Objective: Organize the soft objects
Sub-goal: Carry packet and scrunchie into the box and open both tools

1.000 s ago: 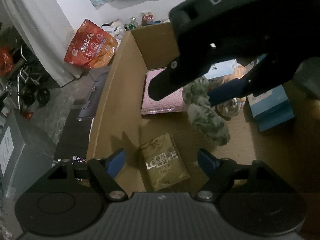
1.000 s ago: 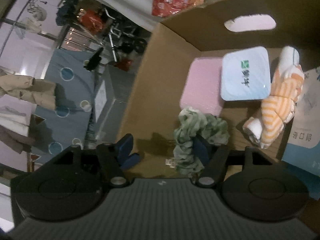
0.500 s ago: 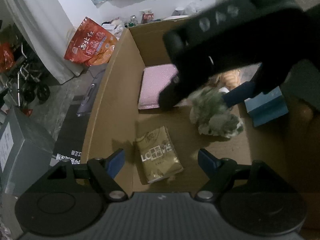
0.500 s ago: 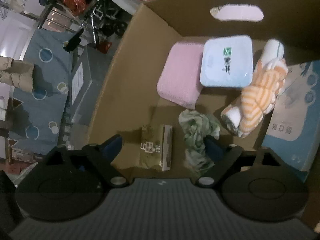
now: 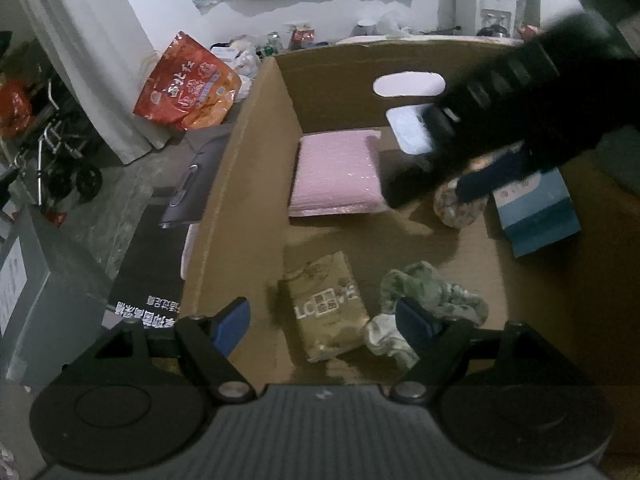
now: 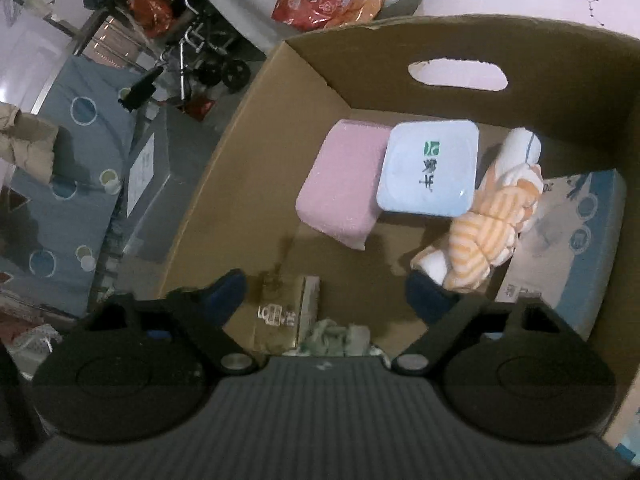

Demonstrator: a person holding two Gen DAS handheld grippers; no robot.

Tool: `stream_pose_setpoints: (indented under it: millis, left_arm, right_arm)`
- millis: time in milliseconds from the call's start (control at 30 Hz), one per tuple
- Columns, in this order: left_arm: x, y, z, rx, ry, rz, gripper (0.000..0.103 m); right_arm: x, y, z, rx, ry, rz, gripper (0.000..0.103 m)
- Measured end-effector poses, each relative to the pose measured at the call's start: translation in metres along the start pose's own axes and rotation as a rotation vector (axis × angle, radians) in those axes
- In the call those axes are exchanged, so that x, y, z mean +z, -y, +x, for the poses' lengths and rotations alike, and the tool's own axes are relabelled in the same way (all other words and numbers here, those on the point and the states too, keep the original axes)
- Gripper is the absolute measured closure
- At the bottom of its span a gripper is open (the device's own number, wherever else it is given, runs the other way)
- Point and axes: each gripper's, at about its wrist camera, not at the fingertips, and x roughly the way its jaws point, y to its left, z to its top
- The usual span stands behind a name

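The box (image 6: 224, 184) fills both views; the green cloth (image 5: 432, 300) lies lower centre, loose beside the packet (image 5: 328, 308). Right gripper (image 6: 324, 288) – jaws just closing, empty – likely seeks the striped towel (image 6: 480, 236) next. Left gripper (image 5: 320, 320) hangs wide, empty.

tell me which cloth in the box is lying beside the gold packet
The crumpled green cloth, loose on the box floor right beside the gold packet. The orange striped cloth lies further back, against the blue box.
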Motion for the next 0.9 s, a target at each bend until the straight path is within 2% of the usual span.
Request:
stream_pose_setpoints:
  millis: [33, 100, 300, 433, 533, 667, 800, 867, 900]
  left_arm:
    - [-0.001, -0.003, -0.002, -0.001, 0.006, -0.005, 0.022]
    - [-0.001, -0.006, -0.007, -0.004, 0.019, -0.013, 0.022]
    - [-0.002, -0.019, -0.020, -0.015, 0.047, -0.059, 0.022]
    - [-0.001, -0.026, -0.032, -0.013, 0.073, -0.095, 0.022]
    - [0.002, -0.031, -0.040, -0.033, 0.095, -0.144, 0.022]
    - [0.005, -0.042, -0.047, -0.100, 0.107, -0.239, 0.022]
    - [0.005, -0.050, -0.051, -0.113, 0.116, -0.296, 0.022]
    - [0.004, -0.053, -0.052, -0.114, 0.116, -0.317, 0.022]
    - [0.003, -0.055, -0.052, -0.120, 0.115, -0.329, 0.022]
  right_arm:
    - [-0.003, -0.002, -0.002, -0.001, -0.005, -0.006, 0.046]
    - [-0.008, -0.004, -0.009, 0.010, -0.007, -0.032, 0.054]
    - [-0.033, -0.023, -0.023, 0.004, -0.055, -0.190, 0.056]
    - [-0.052, -0.034, -0.037, 0.015, -0.086, -0.307, 0.064]
    - [-0.061, -0.044, -0.034, 0.039, -0.147, -0.362, 0.071]
    - [-0.069, -0.059, -0.006, 0.040, -0.287, -0.408, 0.074]
    - [-0.070, -0.065, 0.038, -0.077, -0.416, -0.441, 0.074]
    - [-0.061, -0.062, 0.052, -0.171, -0.404, -0.446, 0.074]
    - [-0.054, -0.058, 0.054, -0.168, -0.390, -0.416, 0.076]
